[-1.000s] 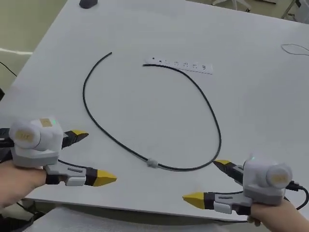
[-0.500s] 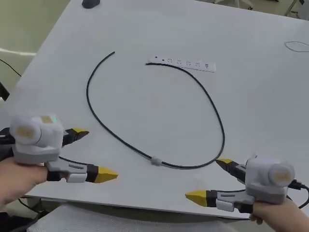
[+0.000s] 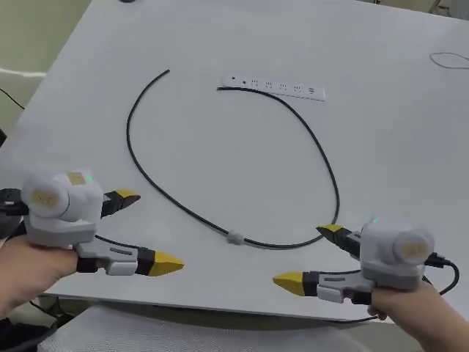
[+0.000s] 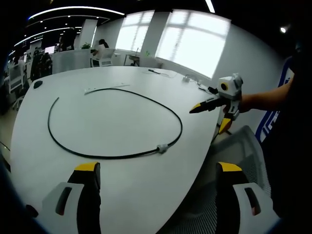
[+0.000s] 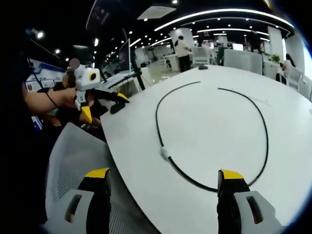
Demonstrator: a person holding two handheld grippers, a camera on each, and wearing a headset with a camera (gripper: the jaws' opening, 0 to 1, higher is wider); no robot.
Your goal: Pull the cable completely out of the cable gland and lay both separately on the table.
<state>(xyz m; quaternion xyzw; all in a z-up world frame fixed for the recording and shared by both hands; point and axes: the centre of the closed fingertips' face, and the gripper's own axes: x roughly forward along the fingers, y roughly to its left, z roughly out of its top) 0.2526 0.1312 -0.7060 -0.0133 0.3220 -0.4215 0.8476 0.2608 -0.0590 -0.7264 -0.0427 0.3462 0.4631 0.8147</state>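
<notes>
A long black cable [image 3: 146,183] lies in a wide loop on the white table [image 3: 242,161]. A small grey cable gland [image 3: 234,237] sits threaded on it at the near side of the loop; the cable gland [image 4: 161,147] and the cable gland [image 5: 165,154] also lie ahead of each gripper. My left gripper [image 3: 146,229] hovers open over the table's near left edge, nothing between its yellow tips. My right gripper [image 3: 311,257] hangs open at the near right edge, a short way right of the gland. Neither touches the cable.
A white power strip [image 3: 275,87] lies at the far side of the loop. A thin wire [image 3: 448,60] rests at the far right. A grey mesh chair [image 5: 73,161] stands under the near table edge. People and desks fill the office behind.
The head camera has shifted slightly. Both grippers stay open near the front edge, the right one having edged a little left toward the gland. Cable and gland have not moved.
</notes>
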